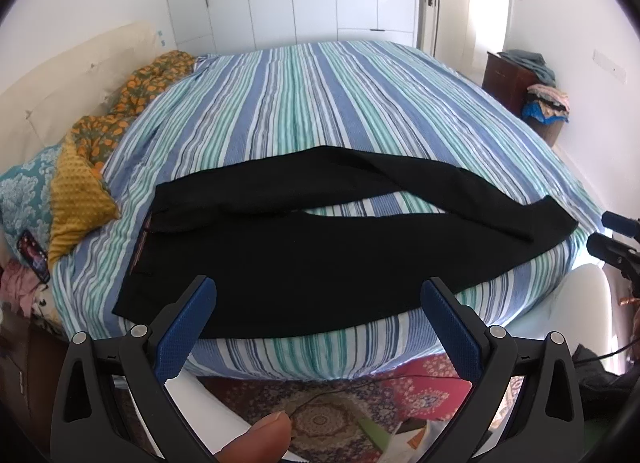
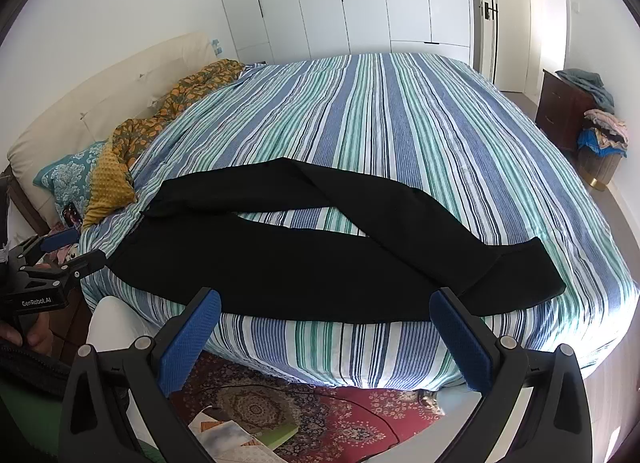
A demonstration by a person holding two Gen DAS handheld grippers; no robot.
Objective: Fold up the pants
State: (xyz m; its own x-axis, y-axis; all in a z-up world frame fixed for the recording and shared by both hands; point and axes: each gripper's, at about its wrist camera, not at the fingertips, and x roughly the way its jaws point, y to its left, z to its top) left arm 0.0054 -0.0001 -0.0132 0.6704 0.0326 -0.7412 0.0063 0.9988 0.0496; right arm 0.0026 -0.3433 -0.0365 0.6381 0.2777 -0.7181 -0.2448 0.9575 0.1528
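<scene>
Black pants (image 1: 304,255) lie flat across the near edge of the striped bed (image 1: 304,103), waistband at the left, legs running right and crossing near the cuffs. They also show in the right wrist view (image 2: 320,259). My left gripper (image 1: 318,295) is open and empty, held just in front of the pants' near edge. My right gripper (image 2: 324,307) is open and empty, also at the near edge, closer to the leg end. The right gripper shows at the far right of the left wrist view (image 1: 610,239); the left gripper shows at the left of the right wrist view (image 2: 70,249).
Pillows and a floral blanket (image 1: 120,111) lie at the bed's left by the headboard. A phone (image 1: 34,255) rests near them. A patterned rug (image 2: 320,415) with papers and a cable covers the floor below. A dresser and laundry basket (image 2: 600,143) stand at the right.
</scene>
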